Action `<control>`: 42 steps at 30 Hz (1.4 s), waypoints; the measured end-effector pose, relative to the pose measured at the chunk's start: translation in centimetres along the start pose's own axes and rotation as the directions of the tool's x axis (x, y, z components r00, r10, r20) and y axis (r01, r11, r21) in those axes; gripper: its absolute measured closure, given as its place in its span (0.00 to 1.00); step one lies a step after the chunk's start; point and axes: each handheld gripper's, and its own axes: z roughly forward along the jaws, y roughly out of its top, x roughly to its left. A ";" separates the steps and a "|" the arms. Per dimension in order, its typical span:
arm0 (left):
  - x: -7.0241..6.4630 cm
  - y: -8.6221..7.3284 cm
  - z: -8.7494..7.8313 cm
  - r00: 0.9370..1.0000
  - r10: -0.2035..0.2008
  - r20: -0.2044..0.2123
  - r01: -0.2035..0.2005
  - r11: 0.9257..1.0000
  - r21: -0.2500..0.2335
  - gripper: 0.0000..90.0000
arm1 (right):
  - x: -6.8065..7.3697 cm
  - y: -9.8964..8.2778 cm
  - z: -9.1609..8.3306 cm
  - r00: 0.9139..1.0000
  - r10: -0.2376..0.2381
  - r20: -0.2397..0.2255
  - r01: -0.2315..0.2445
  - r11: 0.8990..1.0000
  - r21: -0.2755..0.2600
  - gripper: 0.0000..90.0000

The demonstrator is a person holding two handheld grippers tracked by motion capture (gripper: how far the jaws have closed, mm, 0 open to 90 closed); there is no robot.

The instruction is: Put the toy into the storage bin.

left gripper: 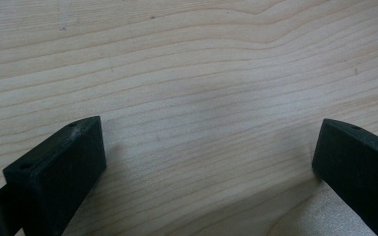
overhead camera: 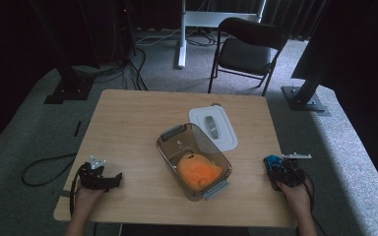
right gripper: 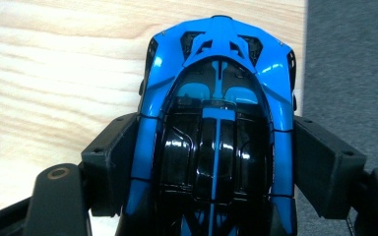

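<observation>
While left gripper [left gripper: 211, 162] jaws gape, right gripper [right gripper: 215, 162] jaws clasp one toy car [right gripper: 216, 108].

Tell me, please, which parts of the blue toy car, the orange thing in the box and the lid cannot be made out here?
- Blue toy car: its near end is cut off by the right gripper view's bottom edge.
- Orange thing in the clear box: high view, too small to identify.
- Lid: high view, the box overlaps its near-left corner.

A wooden table [overhead camera: 128, 128] bears a clear bin [overhead camera: 170, 147] and white lid [overhead camera: 229, 135].
</observation>
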 end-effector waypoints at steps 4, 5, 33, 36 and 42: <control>0.0 0.0 0.0 1.000 0.001 0.000 -0.001 1.000 0.000 0.00 | 0.4 0.9 -1.1 1.000 -0.005 -0.015 0.005 1.000 -0.027 0.27; 0.0 0.0 0.0 1.000 0.001 0.000 -0.001 1.000 0.000 0.00 | 0.5 1.2 -1.5 1.000 -0.010 -0.016 0.009 0.999 -0.035 0.27; 0.0 0.0 0.0 1.000 0.000 0.000 0.000 1.000 0.000 0.00 | 6.9 8.6 -8.5 0.968 -0.204 -0.149 0.173 0.965 -0.198 0.27; 0.0 0.0 0.0 1.000 0.000 0.000 0.000 1.000 0.000 0.00 | 8.2 9.4 -9.3 0.957 -0.234 -0.169 0.196 0.957 -0.215 0.27; 0.0 0.0 0.0 1.000 0.002 0.001 -0.002 1.000 -0.002 0.00 | 10.7 10.7 -10.8 0.931 -0.290 -0.220 0.229 0.937 -0.264 0.27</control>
